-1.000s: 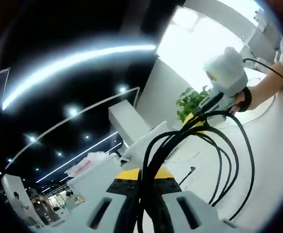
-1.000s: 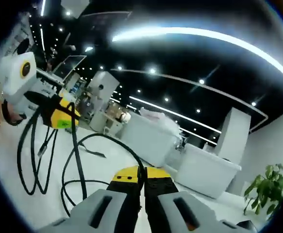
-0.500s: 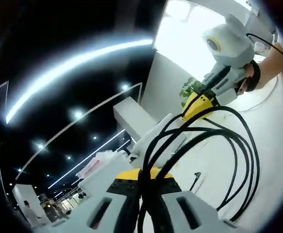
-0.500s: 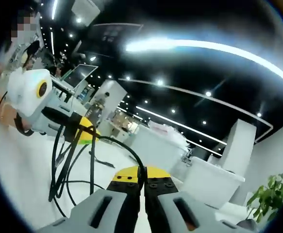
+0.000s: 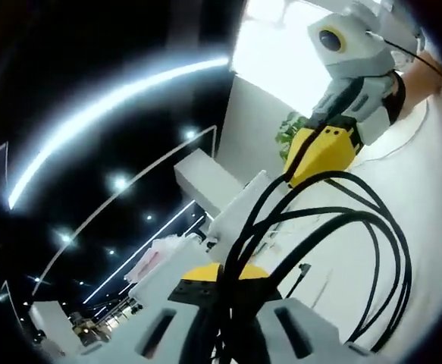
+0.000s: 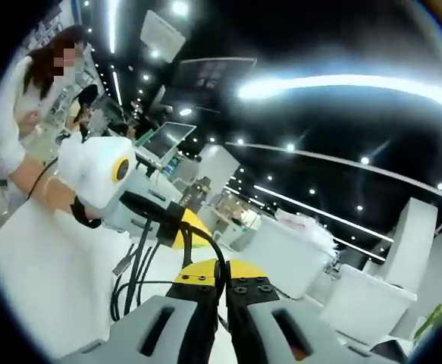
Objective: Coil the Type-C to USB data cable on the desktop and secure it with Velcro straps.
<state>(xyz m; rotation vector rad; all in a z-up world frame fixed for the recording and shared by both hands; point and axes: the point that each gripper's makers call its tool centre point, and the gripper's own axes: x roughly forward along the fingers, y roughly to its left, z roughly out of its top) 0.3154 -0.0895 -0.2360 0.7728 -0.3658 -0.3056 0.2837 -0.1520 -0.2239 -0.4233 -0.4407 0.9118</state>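
A: What is the widest thing here?

B: The white bench [image 5: 433, 197], lower right of the left gripper view and lower left of the right gripper view. Above it, dark ceiling with light strips.

A: And the cable?

B: The black data cable [image 5: 384, 250] hangs in several loops off the bench, right of centre in the left gripper view. The loops gather into the left tongs [image 5: 222, 284] at the bottom middle, whose jaws are closed on the bundle. A free plug end [image 5: 302, 268] dangles beside the loops.

A: The other tongs?

B: The right tongs [image 6: 221, 271] are pinched on one strand at the bottom centre of their own view, jaws nearly together. In the left gripper view they sit upper right [image 5: 323, 152].

A: What has changed?

B: Over the last second the two tongs have drawn much closer. The right one was small and far off and now looms large, and in the right gripper view the left tongs [image 6: 177, 227] have come from the far left to just above the jaws. The loops look tighter.

A: Meaning?

B: I judge another turn is being gathered; coiling is well along, strapping not yet begun. I can see no Velcro strap.
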